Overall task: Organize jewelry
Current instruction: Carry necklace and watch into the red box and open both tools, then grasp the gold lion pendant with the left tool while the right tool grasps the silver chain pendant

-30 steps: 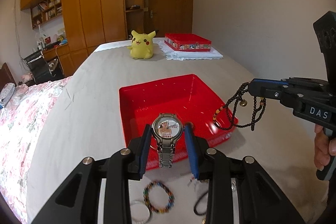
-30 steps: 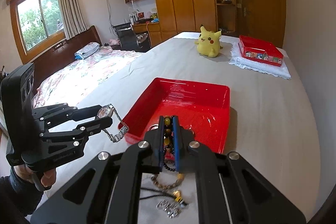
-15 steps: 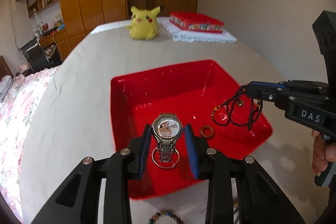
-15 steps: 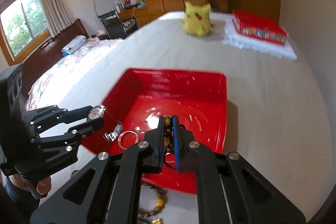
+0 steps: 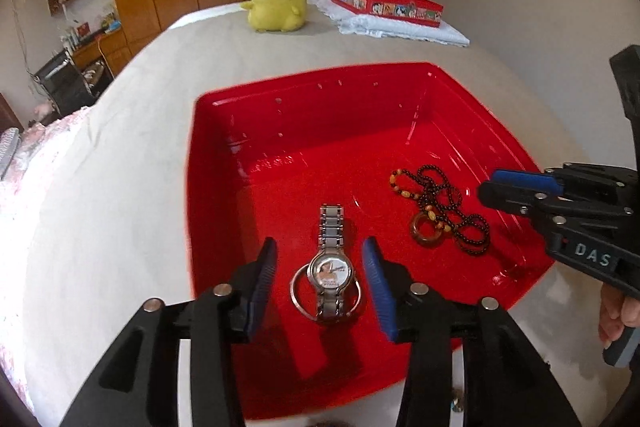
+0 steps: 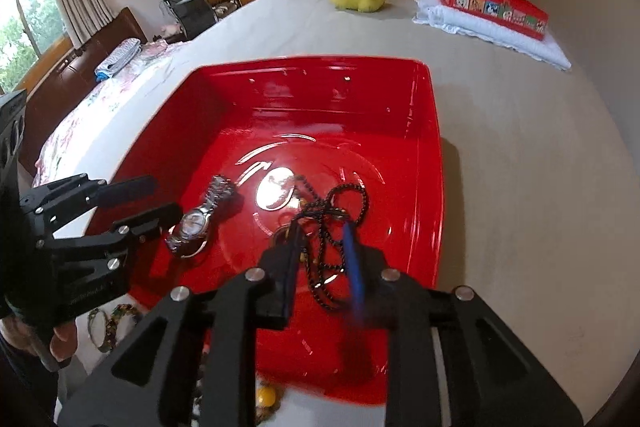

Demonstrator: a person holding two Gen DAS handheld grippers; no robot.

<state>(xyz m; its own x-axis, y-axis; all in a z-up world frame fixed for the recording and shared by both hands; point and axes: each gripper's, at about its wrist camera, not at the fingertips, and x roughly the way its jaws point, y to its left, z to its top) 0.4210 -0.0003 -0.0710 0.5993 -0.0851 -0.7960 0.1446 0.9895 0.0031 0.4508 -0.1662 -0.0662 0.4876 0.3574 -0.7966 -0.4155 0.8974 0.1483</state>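
Red tray (image 5: 208, 187) holds watch (image 5: 329, 273) and necklace (image 5: 444, 211); left gripper (image 5: 320, 275) and right gripper (image 6: 322, 247) just opened, empty.

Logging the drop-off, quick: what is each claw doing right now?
Left claw: open, just widened; watch lies free between its fingers.
Right claw: open, just widened; bead necklace released in the tray.

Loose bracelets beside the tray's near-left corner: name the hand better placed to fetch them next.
Left. In the right wrist view the bracelets lie just beneath the open left gripper; the right gripper hangs over the necklace, probably farther.
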